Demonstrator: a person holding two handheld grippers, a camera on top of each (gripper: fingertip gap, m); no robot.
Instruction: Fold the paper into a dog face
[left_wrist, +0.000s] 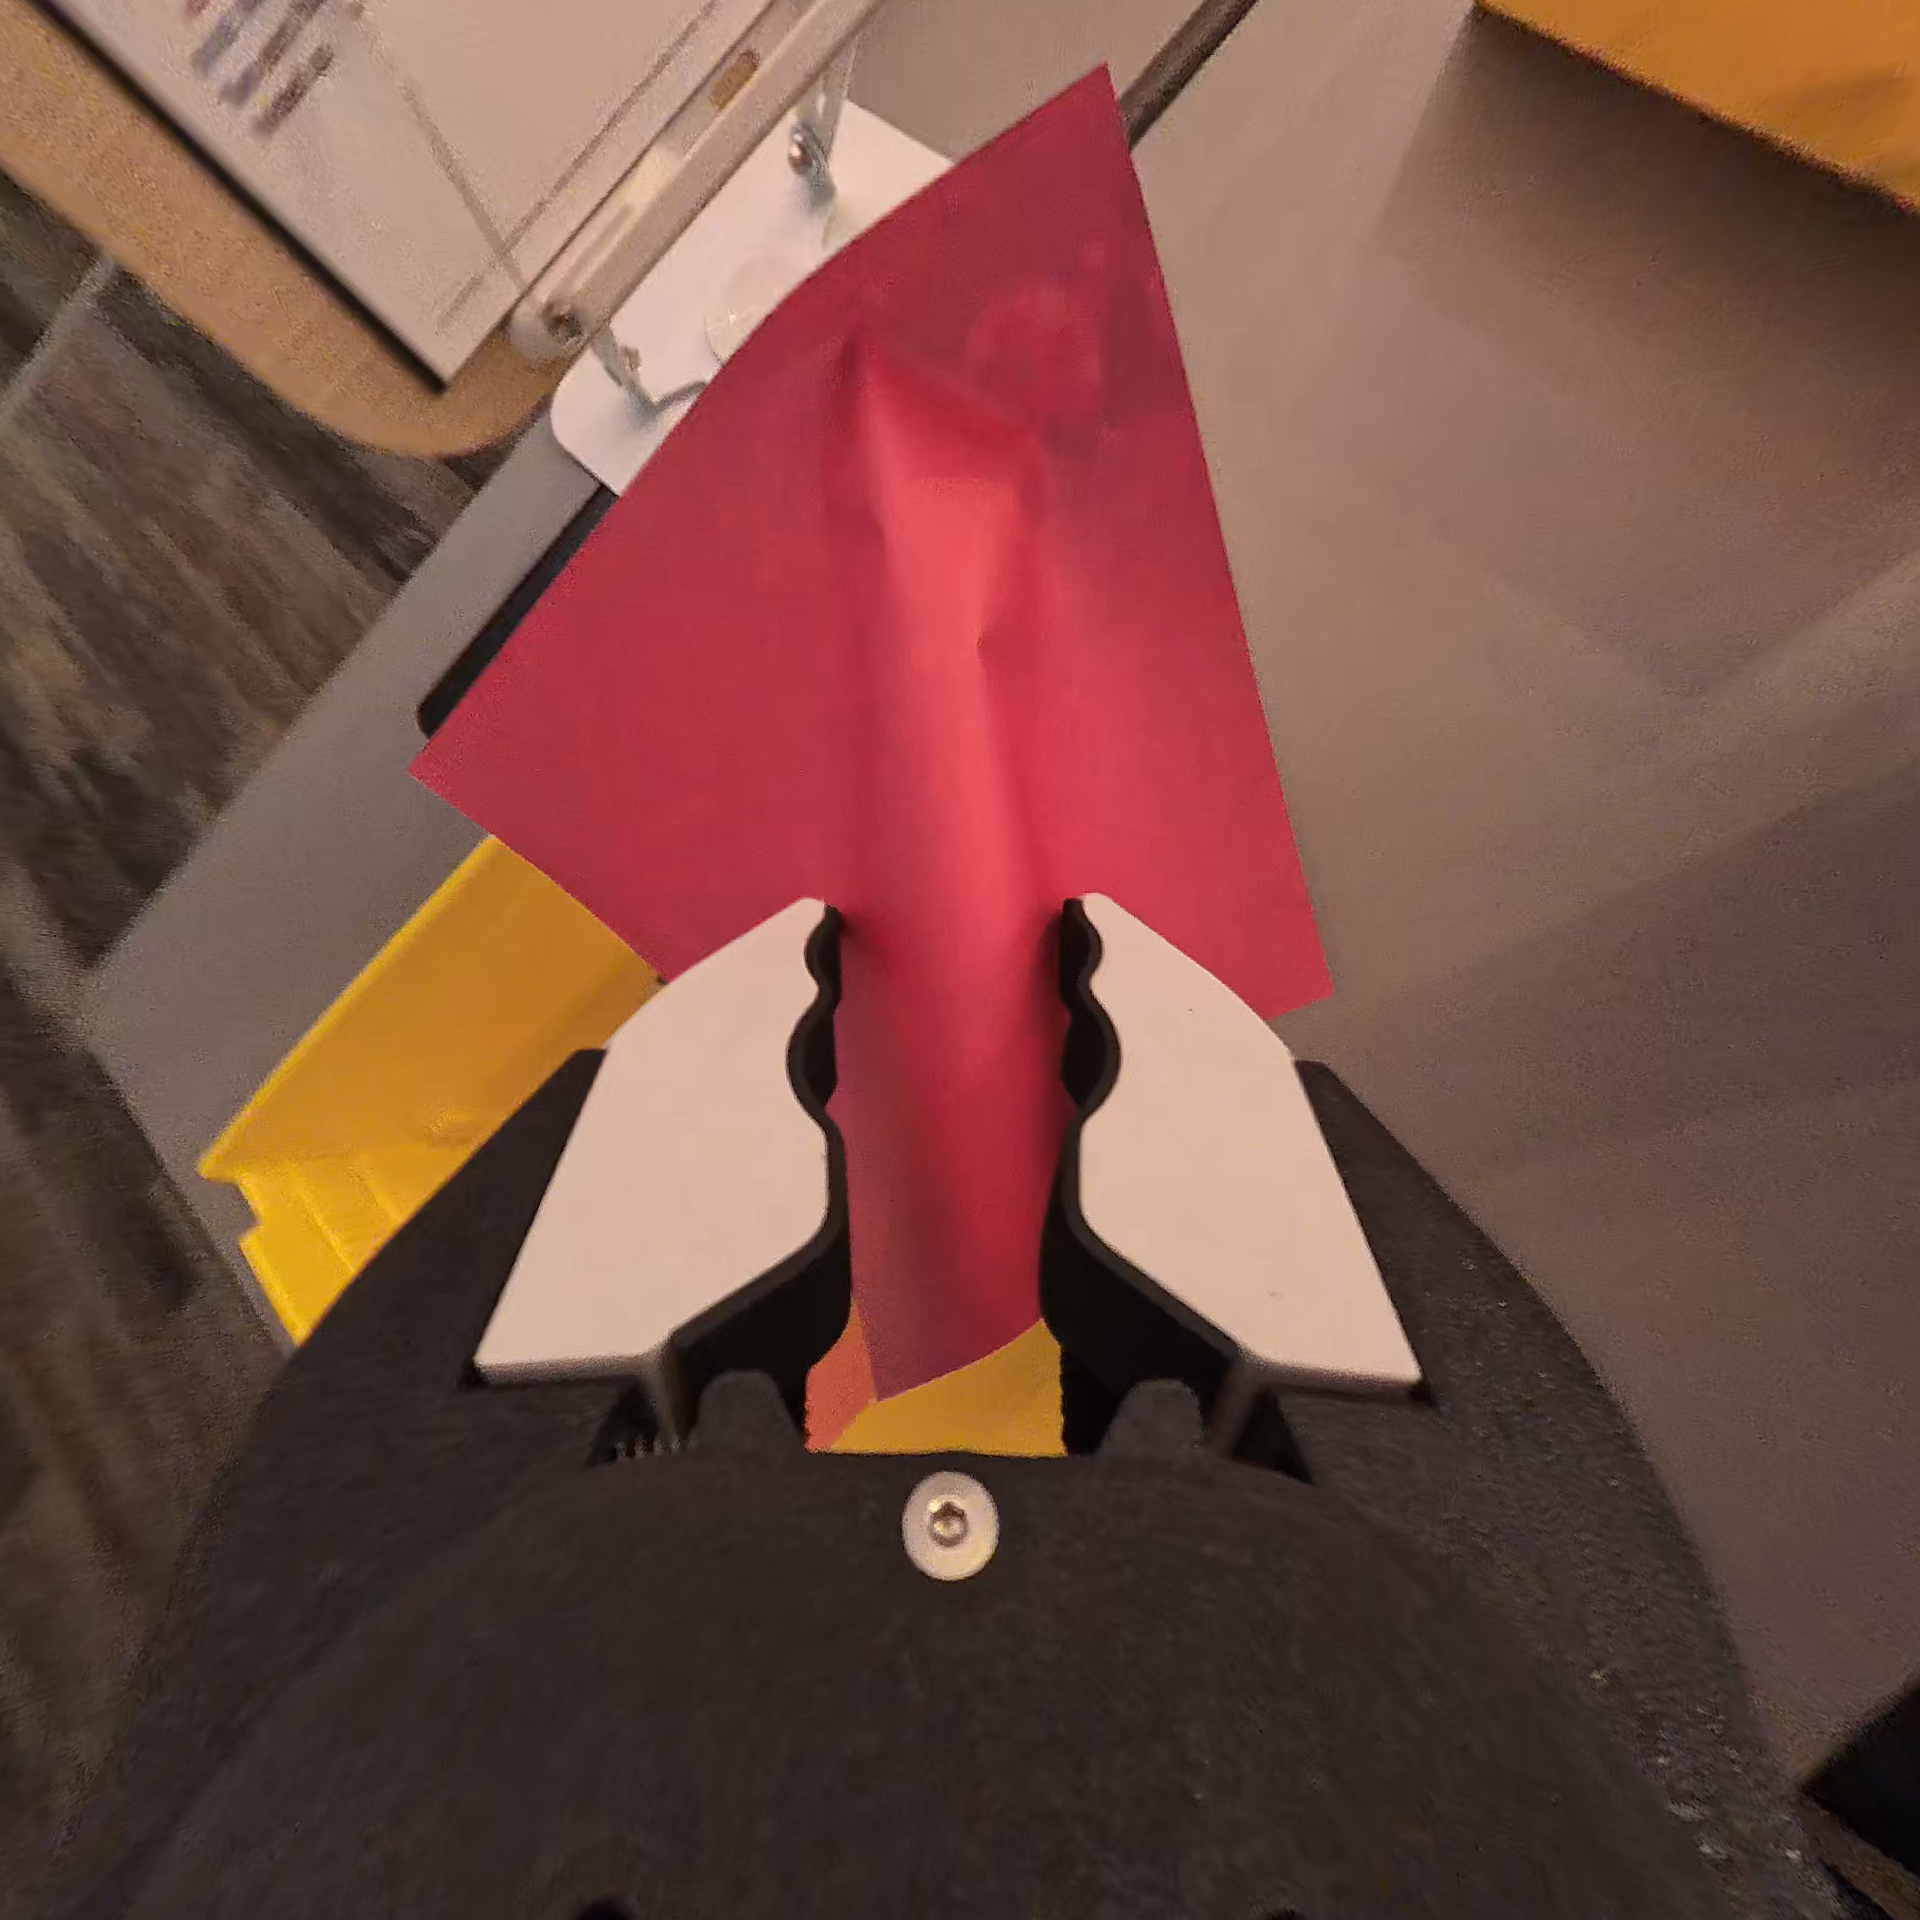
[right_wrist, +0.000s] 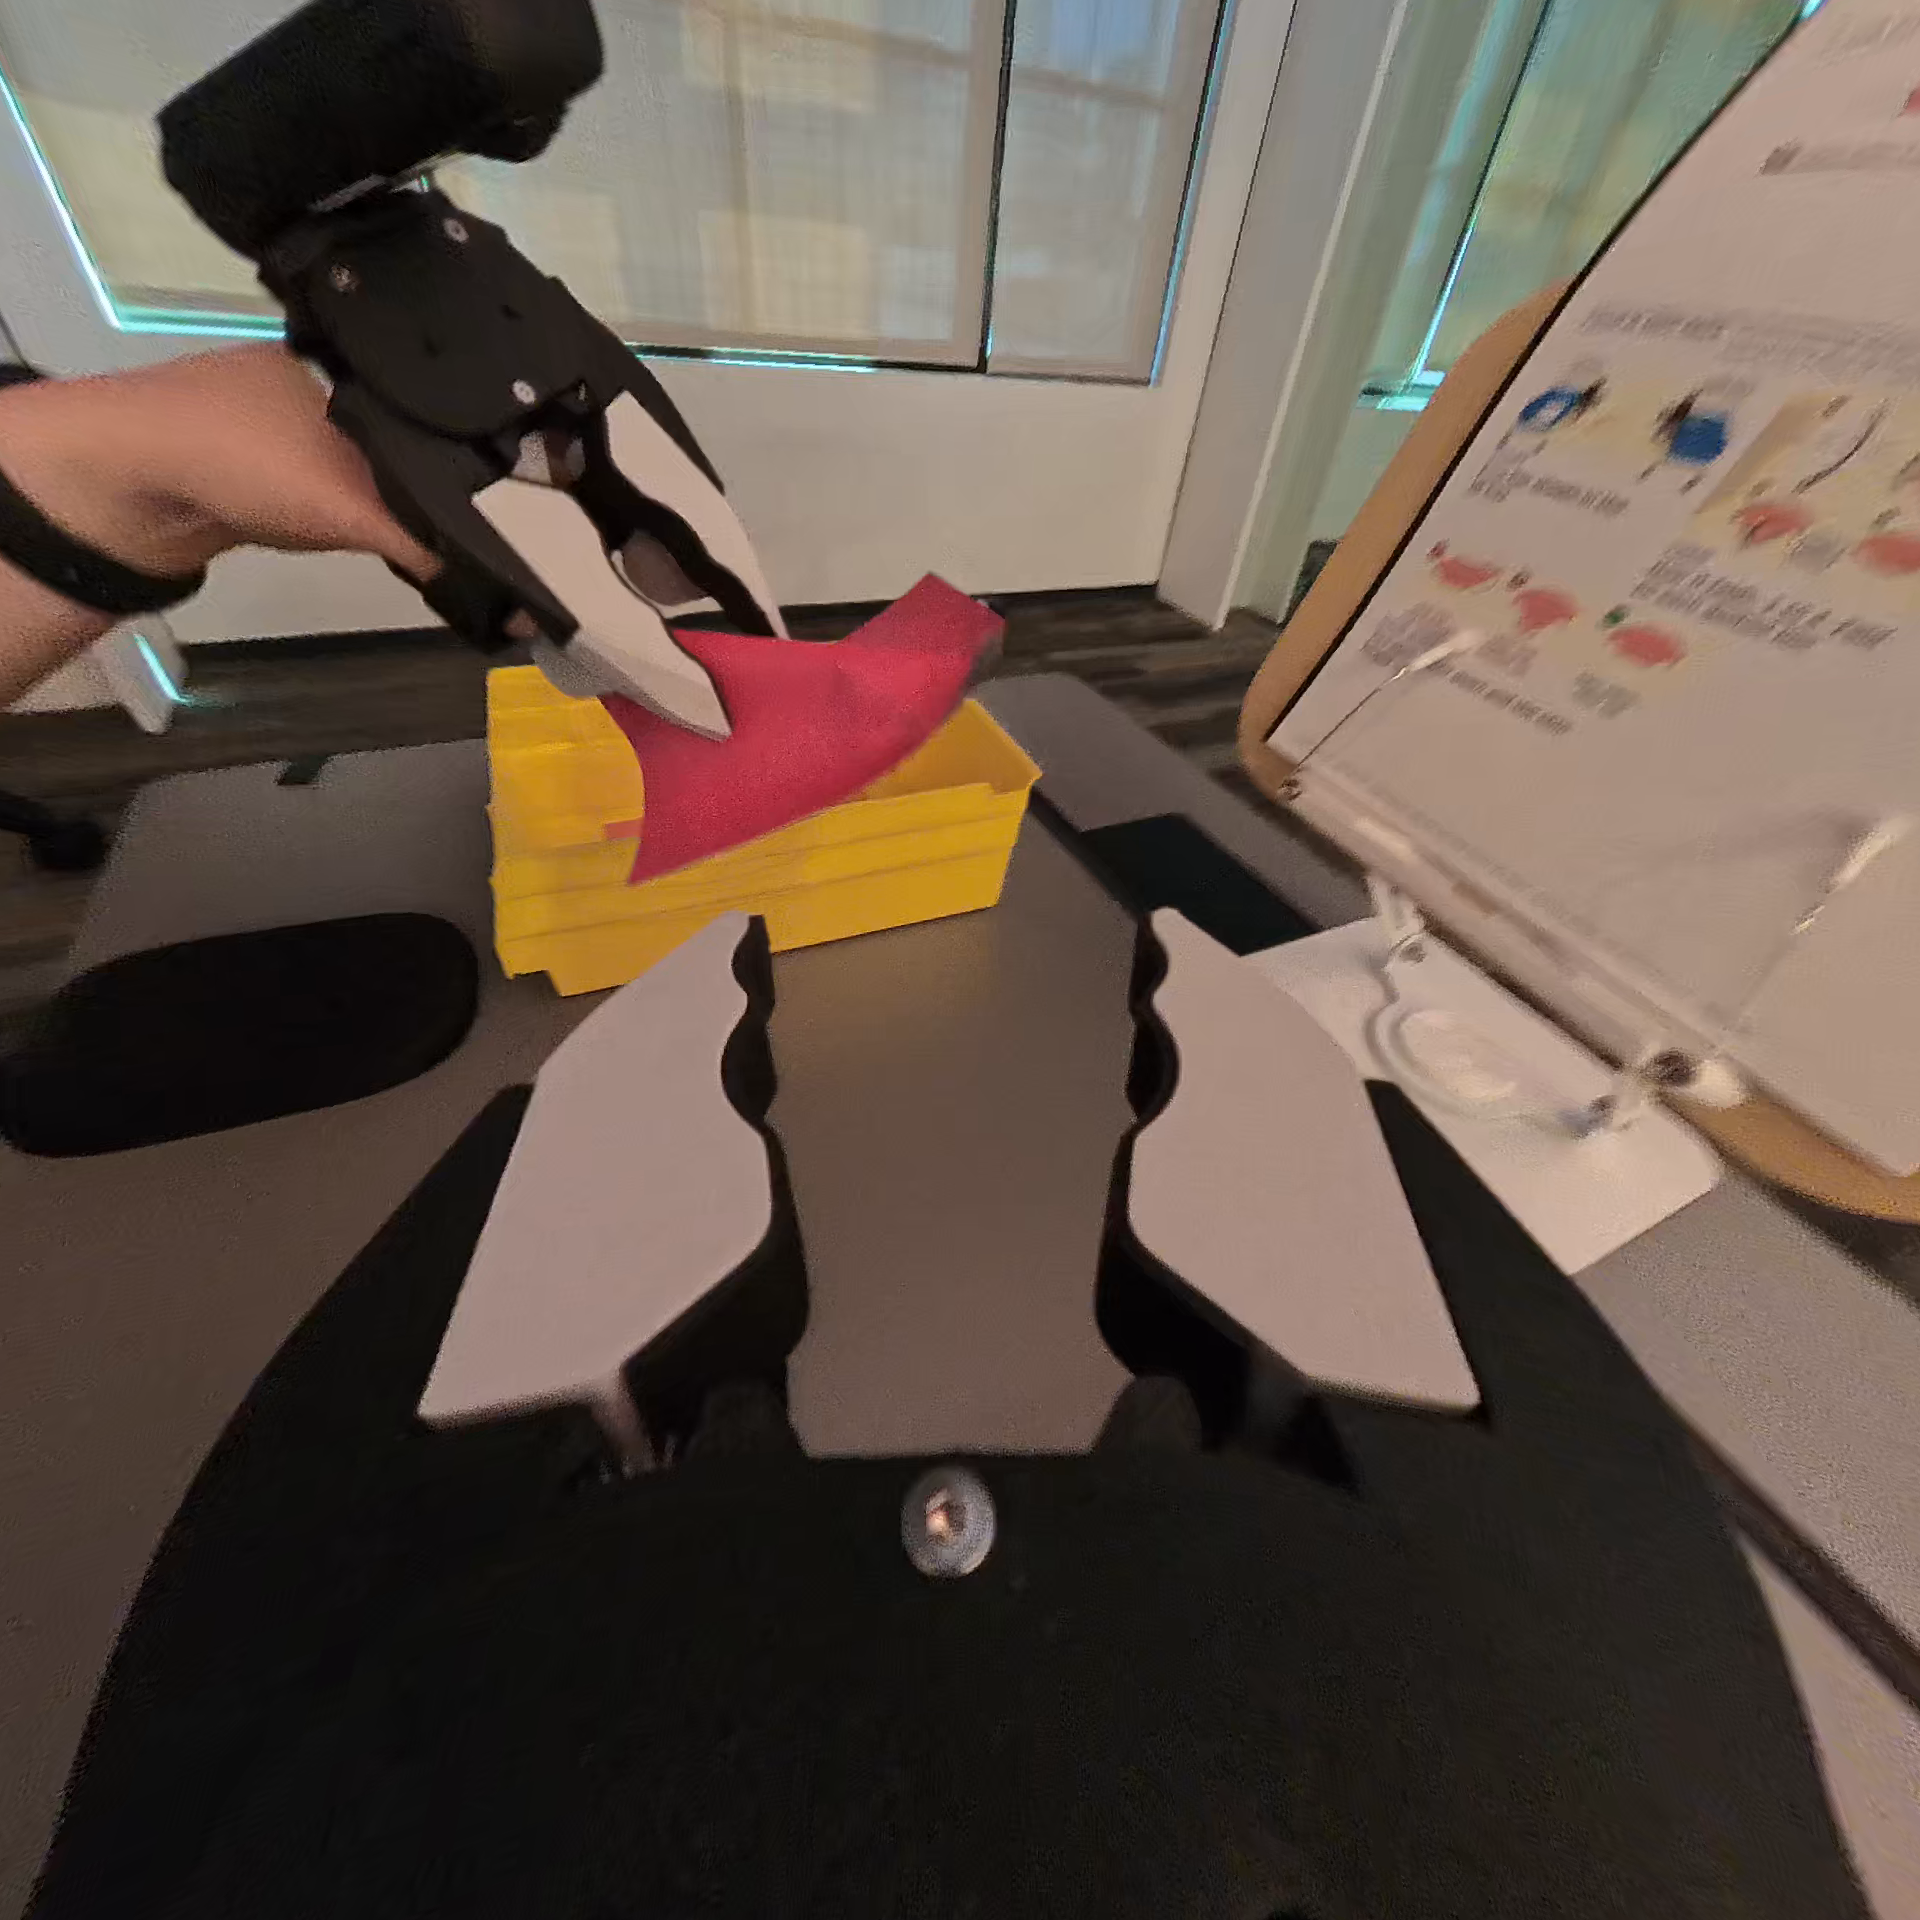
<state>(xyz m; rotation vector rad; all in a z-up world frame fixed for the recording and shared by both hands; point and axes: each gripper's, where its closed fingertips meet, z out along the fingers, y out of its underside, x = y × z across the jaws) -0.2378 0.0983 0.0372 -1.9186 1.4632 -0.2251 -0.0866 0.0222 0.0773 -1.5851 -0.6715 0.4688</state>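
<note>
A red paper sheet (left_wrist: 935, 623) is pinched between the fingers of my left gripper (left_wrist: 951, 914) and bunches into a ridge along the gap. In the right wrist view the left gripper (right_wrist: 743, 675) holds the paper (right_wrist: 810, 748) in the air, tilted, over a yellow bin (right_wrist: 831, 883). One corner hangs down in front of the bin's near wall. My right gripper (right_wrist: 951, 925) is open and empty, low over the grey table (right_wrist: 935, 1143), a short way in front of the bin.
An instruction board (right_wrist: 1662, 623) with a wooden edge leans on a clear stand with a white base (right_wrist: 1455, 1122) at the right. A black oval pad (right_wrist: 229, 1029) lies on the table at the left. A person's arm (right_wrist: 156, 468) holds the left gripper. The grippers' ends are close to 20 cm from one another.
</note>
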